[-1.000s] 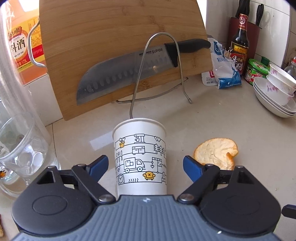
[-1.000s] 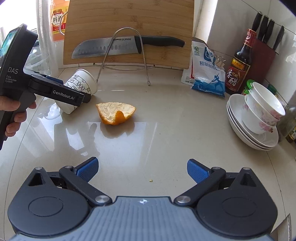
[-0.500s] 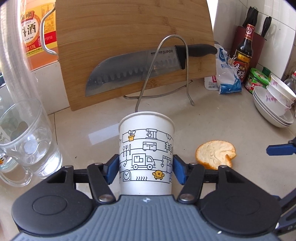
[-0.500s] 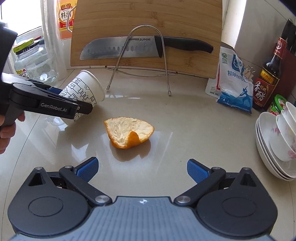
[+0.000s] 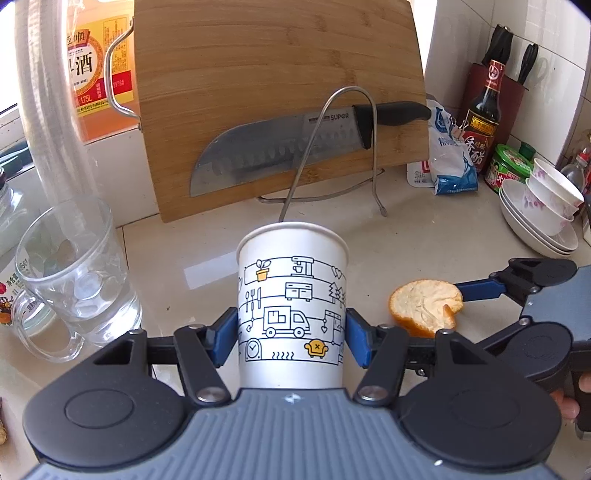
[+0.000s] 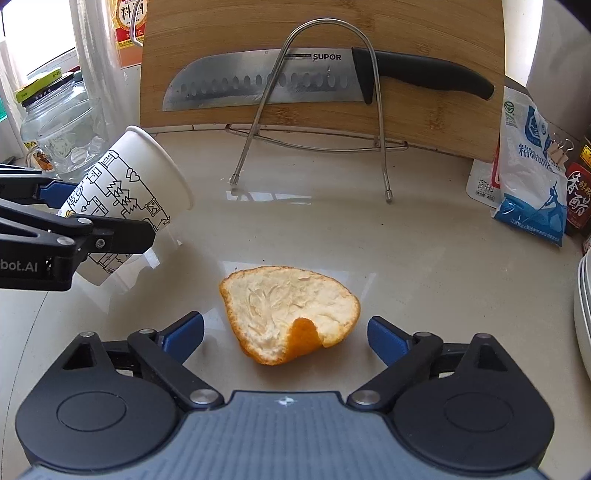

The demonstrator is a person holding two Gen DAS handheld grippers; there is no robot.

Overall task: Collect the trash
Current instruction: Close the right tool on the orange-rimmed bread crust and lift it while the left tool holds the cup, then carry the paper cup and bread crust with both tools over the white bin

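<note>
— How does the left gripper (image 5: 291, 332) stand?

— Clenched on the paper cup (image 5: 291, 295). Both blue pads press the cup's sides low down, and the jaws sit about half parted around it. From the right wrist view the cup (image 6: 125, 199) is tilted, its mouth up and toward the cutting board (image 6: 321, 26), and it seems to be lifted off the counter (image 6: 424, 258).

— And the right gripper (image 6: 285, 334)?

— Wide apart and closing, gripping nothing. The orange peel (image 6: 288, 314) lies on the counter between its two blue fingers, pith side up, with a gap on either side; neither pad touches it.

— Where is the peel relative to the cup?

— Just to the cup's right in the left wrist view, where the peel (image 5: 424, 306) rests near the right gripper's fingertip. Cup and peel are apart.

— Anything close by?

— A glass mug (image 5: 74, 277) stands left of the cup, and a knife (image 5: 295, 144) leans on the board behind.
</note>
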